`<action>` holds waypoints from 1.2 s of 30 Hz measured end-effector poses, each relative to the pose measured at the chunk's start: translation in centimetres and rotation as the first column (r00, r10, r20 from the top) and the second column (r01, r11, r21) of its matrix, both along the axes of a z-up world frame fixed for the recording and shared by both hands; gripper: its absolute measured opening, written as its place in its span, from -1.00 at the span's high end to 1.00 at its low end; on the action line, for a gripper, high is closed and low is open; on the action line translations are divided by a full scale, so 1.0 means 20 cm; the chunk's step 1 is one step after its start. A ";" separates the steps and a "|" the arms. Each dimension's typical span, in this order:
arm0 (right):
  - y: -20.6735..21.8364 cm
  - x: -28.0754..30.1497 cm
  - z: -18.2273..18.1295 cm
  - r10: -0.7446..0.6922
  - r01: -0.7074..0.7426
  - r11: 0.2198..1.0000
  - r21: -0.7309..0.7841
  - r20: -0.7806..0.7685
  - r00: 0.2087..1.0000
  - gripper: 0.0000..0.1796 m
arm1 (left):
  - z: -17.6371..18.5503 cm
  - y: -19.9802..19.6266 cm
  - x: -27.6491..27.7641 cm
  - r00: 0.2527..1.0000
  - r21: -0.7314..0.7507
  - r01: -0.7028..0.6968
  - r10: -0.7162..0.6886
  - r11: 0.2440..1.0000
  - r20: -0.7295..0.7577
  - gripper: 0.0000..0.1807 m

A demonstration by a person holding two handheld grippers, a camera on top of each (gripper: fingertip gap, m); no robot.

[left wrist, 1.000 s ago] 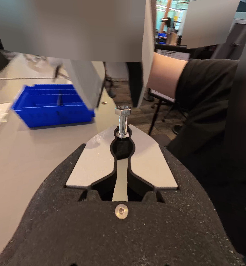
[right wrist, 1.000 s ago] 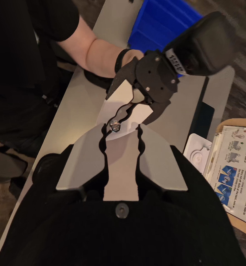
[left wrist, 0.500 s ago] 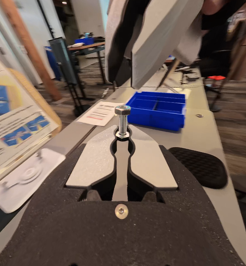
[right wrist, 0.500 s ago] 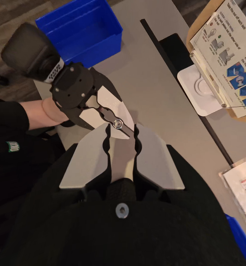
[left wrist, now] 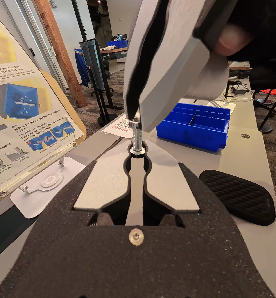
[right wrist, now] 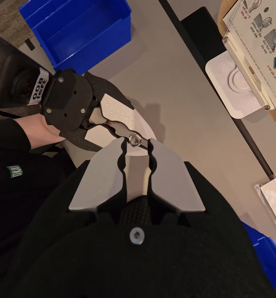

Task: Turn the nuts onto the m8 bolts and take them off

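My left gripper [left wrist: 137, 146] is shut on the hex head of a silver M8 bolt [left wrist: 136, 138] and holds it upright above the grey table. A nut [left wrist: 134, 124] sits at the top of the threaded shank. My right gripper [right wrist: 136, 141] points down from above, open, with a finger on each side of the nut [right wrist: 135, 141] and a small gap to it. In the left wrist view the right gripper's fingers [left wrist: 163, 77] come down over the nut. The left gripper's fingers [right wrist: 118, 111] show in the right wrist view, in a person's hand.
A blue divided bin [left wrist: 192, 127] stands on the table [left wrist: 240, 153] behind the bolt; it also shows in the right wrist view [right wrist: 79, 32]. An instruction board [left wrist: 21, 112] on a white base [left wrist: 42, 185] stands at the left. A black pad [left wrist: 237, 196] lies at the right. Another blue bin [right wrist: 271, 258] is near. Tip to tip, the grippers are about 4 cm apart.
Both grippers have swung round together with the bolt. The right gripper has come down over the nut and its fingers have narrowed around it. The left stays shut on the bolt.
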State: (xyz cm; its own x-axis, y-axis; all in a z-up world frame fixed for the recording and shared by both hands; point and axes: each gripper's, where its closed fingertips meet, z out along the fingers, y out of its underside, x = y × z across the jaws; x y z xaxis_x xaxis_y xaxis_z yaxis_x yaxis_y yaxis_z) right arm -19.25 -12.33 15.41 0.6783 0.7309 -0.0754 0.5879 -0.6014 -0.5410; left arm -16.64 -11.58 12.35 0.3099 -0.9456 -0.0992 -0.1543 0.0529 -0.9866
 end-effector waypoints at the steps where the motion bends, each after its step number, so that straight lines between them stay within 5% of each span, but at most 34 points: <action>1: 0.00 0.00 0.00 0.003 -0.003 1.000 -0.005 0.000 1.000 0.75 | 0.00 0.00 0.00 1.000 0.000 0.001 -0.001 1.000 0.001 0.89; 7: -0.04 -0.01 0.00 0.104 -0.103 0.995 -0.014 0.035 0.994 0.84 | 0.01 -0.04 -0.01 0.999 -0.017 0.053 -0.053 0.998 -0.003 0.89; 13: -0.21 -0.02 -0.01 0.486 -0.498 0.867 0.031 0.166 0.858 0.84 | -0.01 -0.25 -0.01 0.934 -0.079 0.355 -0.357 0.932 -0.021 0.89; 17: -0.40 -0.07 0.00 0.713 -0.731 0.678 0.082 0.171 0.680 0.84 | 0.00 -0.49 -0.06 0.784 -0.145 0.614 -0.621 0.776 -0.001 0.89; 23: -0.57 -0.11 -0.01 0.854 -0.875 0.458 0.154 0.195 0.482 0.84 | 0.00 -0.73 -0.14 0.521 -0.246 0.836 -0.850 0.491 0.075 0.89; 27: -0.64 -0.12 -0.02 0.883 -0.901 0.396 0.179 0.194 0.427 0.84 | 0.00 -0.83 -0.19 0.362 -0.301 0.903 -0.921 0.308 0.145 0.89; 36: -0.69 -0.14 -0.01 0.902 -0.924 0.321 0.208 0.228 0.365 0.84 | 0.03 -0.91 -0.26 0.141 -0.332 0.942 -0.952 0.044 0.273 0.89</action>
State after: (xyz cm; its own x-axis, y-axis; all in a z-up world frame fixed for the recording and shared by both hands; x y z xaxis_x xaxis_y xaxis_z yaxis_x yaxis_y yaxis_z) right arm -22.14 -26.13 15.13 -0.4359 0.8687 0.2352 0.7083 0.4923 -0.5058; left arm -21.87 -29.75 12.90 -0.8776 -0.3667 0.3089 -0.2717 -0.1507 -0.9505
